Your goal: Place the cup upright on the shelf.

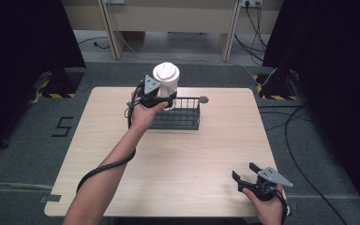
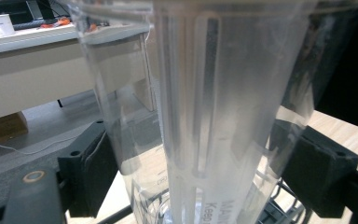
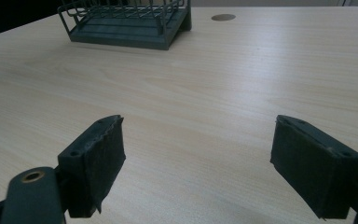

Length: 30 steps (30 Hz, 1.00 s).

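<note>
— High view first: what have you got in your left hand?

— My left gripper (image 1: pixel 161 99), raised over the far side of the table (image 1: pixel 122 154). Its jaws are clamped on a clear plastic cup (image 1: pixel 167 79) with a white lid, gripping the cup's lower body. The cup stands upright and is held above the left end of the dark wire rack (image 1: pixel 180 119), not resting on anything that I can see.

— And from the left gripper view?

— The cup (image 2: pixel 214 107) sits right up against the lens, see-through, with pale printed bars running down its side. One black pad presses in on each side of it. Below, between the pads, a bit of the rack's wire shows (blurred, so I can't say which part).

— Your other hand?

— My right gripper (image 1: pixel 253 177) rests low at the near right corner of the table, well apart from the cup and the rack. Its jaws are spread wide with nothing between them.

— Does its own camera agree?

— Yes. In the right gripper view my right gripper (image 3: pixel 198 156) has bare wood between its pads, the rack (image 3: pixel 126 23) lies far off at the top left, and a small round grey disc (image 3: pixel 223 17) sits on the table to the right of it.
</note>
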Each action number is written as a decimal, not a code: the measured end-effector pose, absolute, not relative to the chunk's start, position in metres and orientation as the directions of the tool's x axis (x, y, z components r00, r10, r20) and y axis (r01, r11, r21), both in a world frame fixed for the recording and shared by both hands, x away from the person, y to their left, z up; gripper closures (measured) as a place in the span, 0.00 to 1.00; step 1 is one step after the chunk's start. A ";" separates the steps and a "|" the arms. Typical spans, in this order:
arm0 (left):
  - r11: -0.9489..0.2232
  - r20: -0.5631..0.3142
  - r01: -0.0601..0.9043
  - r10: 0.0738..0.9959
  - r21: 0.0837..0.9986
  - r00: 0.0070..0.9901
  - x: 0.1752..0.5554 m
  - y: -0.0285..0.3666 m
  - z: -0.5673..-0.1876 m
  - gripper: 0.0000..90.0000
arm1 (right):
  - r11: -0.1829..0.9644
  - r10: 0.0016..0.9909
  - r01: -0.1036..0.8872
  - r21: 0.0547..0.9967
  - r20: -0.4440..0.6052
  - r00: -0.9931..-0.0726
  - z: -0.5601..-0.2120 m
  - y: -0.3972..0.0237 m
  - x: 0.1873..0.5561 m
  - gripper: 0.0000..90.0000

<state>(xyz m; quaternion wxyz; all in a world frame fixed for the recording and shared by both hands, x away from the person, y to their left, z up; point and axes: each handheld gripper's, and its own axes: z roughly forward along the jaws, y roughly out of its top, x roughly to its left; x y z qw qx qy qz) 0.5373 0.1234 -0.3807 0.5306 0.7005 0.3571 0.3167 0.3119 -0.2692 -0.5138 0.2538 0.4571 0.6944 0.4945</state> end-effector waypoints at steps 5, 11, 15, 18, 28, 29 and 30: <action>-0.187 0.066 0.170 0.837 0.968 0.543 0.543 0.119 -0.382 0.20 | 0.096 0.884 0.383 0.918 0.098 -0.457 -0.514 -0.270 0.313 0.20; -0.183 0.059 0.180 0.839 0.966 0.541 0.549 0.112 -0.384 0.20 | 0.086 0.886 0.391 0.916 0.109 -0.451 -0.514 -0.270 0.313 0.20; -0.182 0.054 0.188 0.842 0.965 0.537 0.549 0.110 -0.387 0.20 | 0.088 0.885 0.391 0.916 0.109 -0.453 -0.514 -0.271 0.313 0.20; -0.187 0.054 0.194 0.841 0.963 0.538 0.551 0.108 -0.390 0.20 | 0.080 0.883 0.395 0.915 0.119 -0.454 -0.514 -0.271 0.313 0.20; -0.194 0.044 0.220 0.837 0.956 0.546 0.553 0.098 -0.403 0.20 | 0.074 0.884 0.396 0.915 0.124 -0.452 -0.514 -0.271 0.313 0.20; -0.197 0.046 0.223 0.837 0.955 0.545 0.554 0.097 -0.405 0.20 | 0.079 0.884 0.391 0.917 0.117 -0.453 -0.514 -0.271 0.313 0.20; -0.196 0.043 0.227 0.838 0.954 0.544 0.554 0.096 -0.407 0.20 | 0.078 0.883 0.390 0.917 0.118 -0.454 -0.514 -0.271 0.313 0.20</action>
